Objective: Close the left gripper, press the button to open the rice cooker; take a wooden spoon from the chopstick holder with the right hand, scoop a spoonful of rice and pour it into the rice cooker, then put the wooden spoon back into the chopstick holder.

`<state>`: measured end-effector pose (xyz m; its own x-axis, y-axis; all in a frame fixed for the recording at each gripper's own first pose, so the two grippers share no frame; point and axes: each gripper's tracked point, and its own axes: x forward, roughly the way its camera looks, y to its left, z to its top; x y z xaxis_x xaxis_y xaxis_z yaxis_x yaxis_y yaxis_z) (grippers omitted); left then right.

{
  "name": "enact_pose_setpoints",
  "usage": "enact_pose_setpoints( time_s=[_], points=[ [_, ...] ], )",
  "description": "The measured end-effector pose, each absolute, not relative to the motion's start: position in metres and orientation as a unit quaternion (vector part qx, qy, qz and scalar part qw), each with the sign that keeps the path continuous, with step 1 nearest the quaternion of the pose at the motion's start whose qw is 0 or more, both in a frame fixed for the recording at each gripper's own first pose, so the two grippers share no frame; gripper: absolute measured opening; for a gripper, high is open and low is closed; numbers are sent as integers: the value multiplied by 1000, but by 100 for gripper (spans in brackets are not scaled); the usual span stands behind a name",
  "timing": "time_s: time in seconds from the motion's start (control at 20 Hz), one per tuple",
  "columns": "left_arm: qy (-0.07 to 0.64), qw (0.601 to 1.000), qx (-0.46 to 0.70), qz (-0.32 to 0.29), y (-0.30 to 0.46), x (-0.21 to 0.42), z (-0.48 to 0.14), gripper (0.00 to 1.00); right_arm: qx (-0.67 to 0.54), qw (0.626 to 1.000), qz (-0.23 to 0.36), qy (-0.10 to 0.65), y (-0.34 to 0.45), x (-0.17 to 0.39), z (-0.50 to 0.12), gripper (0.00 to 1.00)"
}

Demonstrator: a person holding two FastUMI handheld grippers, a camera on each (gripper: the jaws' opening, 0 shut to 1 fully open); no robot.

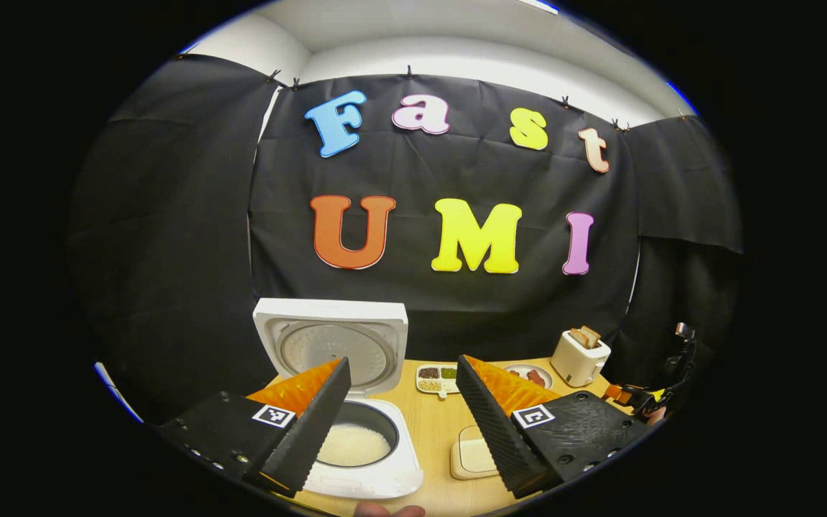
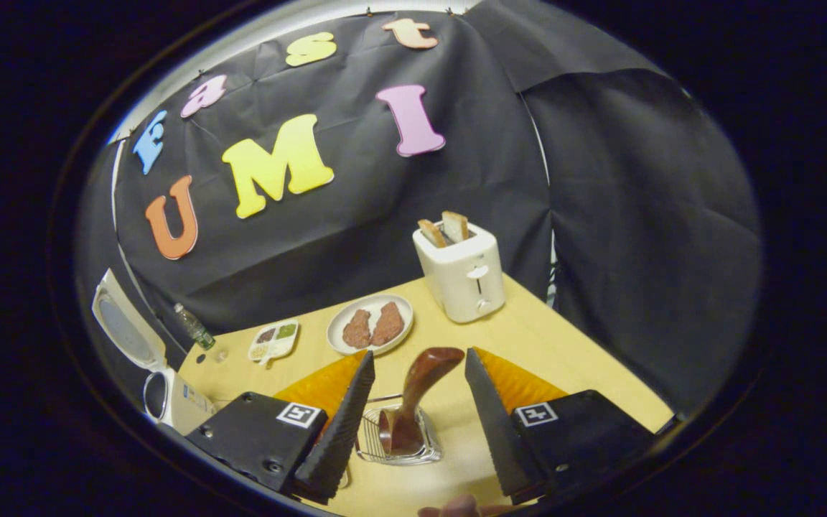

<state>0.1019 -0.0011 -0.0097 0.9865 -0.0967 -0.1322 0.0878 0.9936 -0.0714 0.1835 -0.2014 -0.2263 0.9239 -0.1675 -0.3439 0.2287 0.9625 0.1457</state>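
Left gripper view: rice cooker (image 1: 356, 431) at 7 o'clock, lid up, rice in pot. Left gripper (image 1: 403, 420) fingers spread wide, holding nothing. Toaster (image 1: 580, 357) at 4 o'clock on worktop (image 1: 431, 431). Right gripper view: right gripper (image 2: 413, 424) fingers spread apart w/ wooden spoon (image 2: 417, 402) between them, untouched, standing in chopstick holder (image 2: 395, 438) at 6 o'clock. Plate (image 2: 370, 324) just beyond.

On my wooden table (image 2: 564, 345) I see a white toaster (image 2: 462, 274) with two slices of bread (image 2: 444, 228) standing in its slots. Near it sits a white plate (image 2: 370, 323) holding two brown patties. Further left lies a small divided dish (image 2: 274, 340) of grains, and beyond it a clear bottle (image 2: 193, 327).
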Motion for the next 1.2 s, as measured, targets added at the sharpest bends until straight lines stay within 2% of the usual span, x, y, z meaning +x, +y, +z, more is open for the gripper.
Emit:
enact_pose_setpoints(
  time_s=[0.05, 0.1, 0.15, 0.25, 0.3, 0.4, 0.5, 0.55, 0.7, 0.85, 0.9, 1.1, 1.15, 1.2],
  points=[
    [69, 996, -34, -47, 1, 105, -9, 95, 86, 980, -102, 151, -201, 178, -206, 81],
    [68, 996, -35, -45, 5, 108, -6, 95, 82, 982, -101, 137, -199, 172, -188, 87],
    [65, 997, -32, -37, 13, 114, 0, 95, 75, 985, -97, 124, -195, 168, -170, 87],
    [54, 998, -30, -26, 26, 128, 13, 95, 59, 989, -85, 101, -182, 159, -139, 99],
    [48, 998, -28, -23, 31, 134, 19, 95, 58, 991, -77, 92, -172, 155, -126, 95],
    [39, 999, -30, -18, 42, 151, 32, 95, 55, 993, -65, 82, -151, 147, -107, 100],
    [26, 999, -33, -13, 52, 169, 46, 94, 38, 995, -43, 80, -130, 140, -92, 100],
    [20, 999, -25, -2, 63, 181, 51, 95, 27, 996, -38, 76, -123, 139, -84, 96],
    [42, 999, -29, 18, 84, 218, 42, 95, 26, 998, -20, 62, -103, 134, -62, 100],
    [91, 995, -38, 21, 91, 253, 12, 95, 28, 997, -11, 67, -92, 126, -72, 96],
    [107, 993, -41, 17, 92, 262, 4, 95, 30, 997, -13, 71, -92, 123, -79, 100],
    [146, 988, -53, 10, 100, 291, -18, 95, 42, 994, -25, 98, -96, 111, -104, 100],
    [154, 987, -53, 9, 102, 296, -23, 95, 45, 993, -31, 101, -100, 108, -106, 96],
    [163, 985, -52, 10, 107, 301, -28, 95, 49, 993, -37, 104, -104, 107, -108, 100]
  ],
)
